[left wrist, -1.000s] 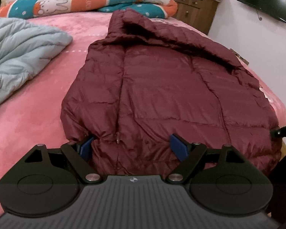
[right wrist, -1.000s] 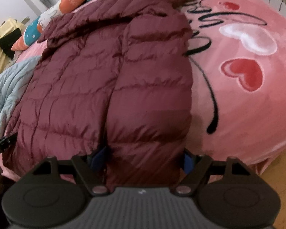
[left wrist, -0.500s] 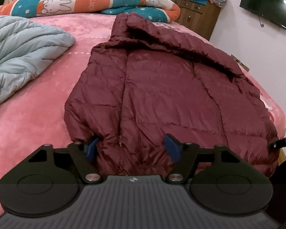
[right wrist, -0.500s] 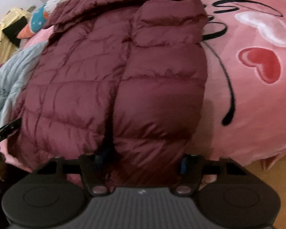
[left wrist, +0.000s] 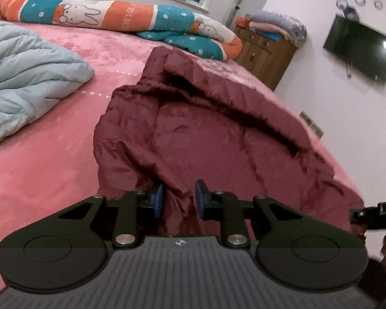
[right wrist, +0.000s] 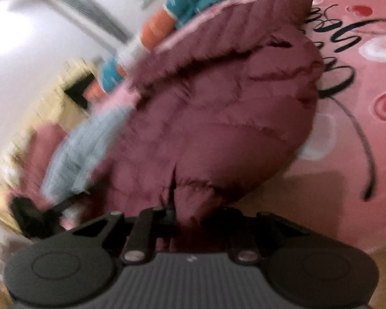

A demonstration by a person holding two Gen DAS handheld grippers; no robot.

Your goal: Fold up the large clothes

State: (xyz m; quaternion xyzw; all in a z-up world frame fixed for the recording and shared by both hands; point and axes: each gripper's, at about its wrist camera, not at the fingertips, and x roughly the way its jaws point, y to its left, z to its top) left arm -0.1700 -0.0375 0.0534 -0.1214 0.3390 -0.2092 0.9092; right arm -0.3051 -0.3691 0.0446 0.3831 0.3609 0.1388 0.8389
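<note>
Both the left gripper (left wrist: 178,202) and, seemingly through blur, the right gripper (right wrist: 190,219) have just been closing and now clench the near hem of the quilted maroon down jacket (left wrist: 205,139), so the next move is likely carrying that hem toward the far hood.

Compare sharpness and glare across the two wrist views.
Left wrist view: sharp, with fisheye bending at the edges and a glare spot on the wall-mounted black television. Right wrist view: smeared by motion blur, the dark red quilted puffer jacket soft, the white wall at left blown out.

The jacket (left wrist: 205,134) lies on the bed (left wrist: 38,170); quilt (left wrist: 25,87) at ten o'clock, bolster (left wrist: 121,18) at twelve.
</note>
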